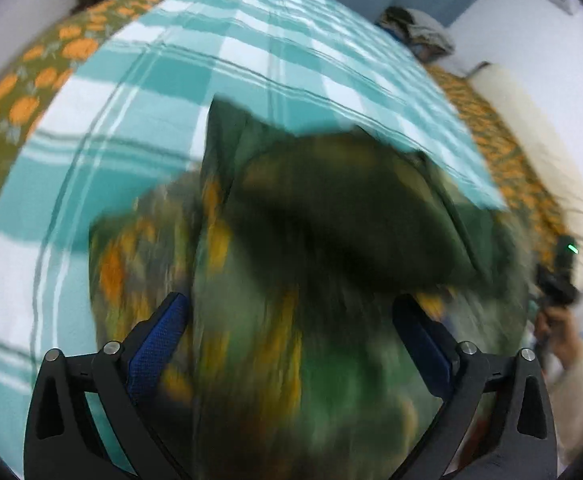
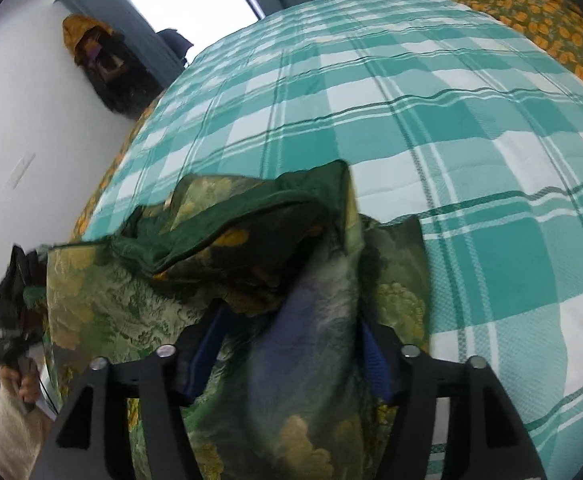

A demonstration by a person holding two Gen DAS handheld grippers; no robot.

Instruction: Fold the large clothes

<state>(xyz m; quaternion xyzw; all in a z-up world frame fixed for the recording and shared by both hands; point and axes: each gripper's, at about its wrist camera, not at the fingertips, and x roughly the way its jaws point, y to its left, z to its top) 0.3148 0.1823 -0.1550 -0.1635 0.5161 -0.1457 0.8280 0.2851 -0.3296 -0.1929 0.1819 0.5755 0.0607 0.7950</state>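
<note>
Green floral garment (image 1: 311, 280) smeared by motion blur in left wrist view; lower folds cut off by frame edge.

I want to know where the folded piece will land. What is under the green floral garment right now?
Under the green floral garment lies the teal-and-white checked bedspread, visible all around it. Whatever sits directly beneath the bunched fabric is covered, so nothing else can be confirmed there.
</note>
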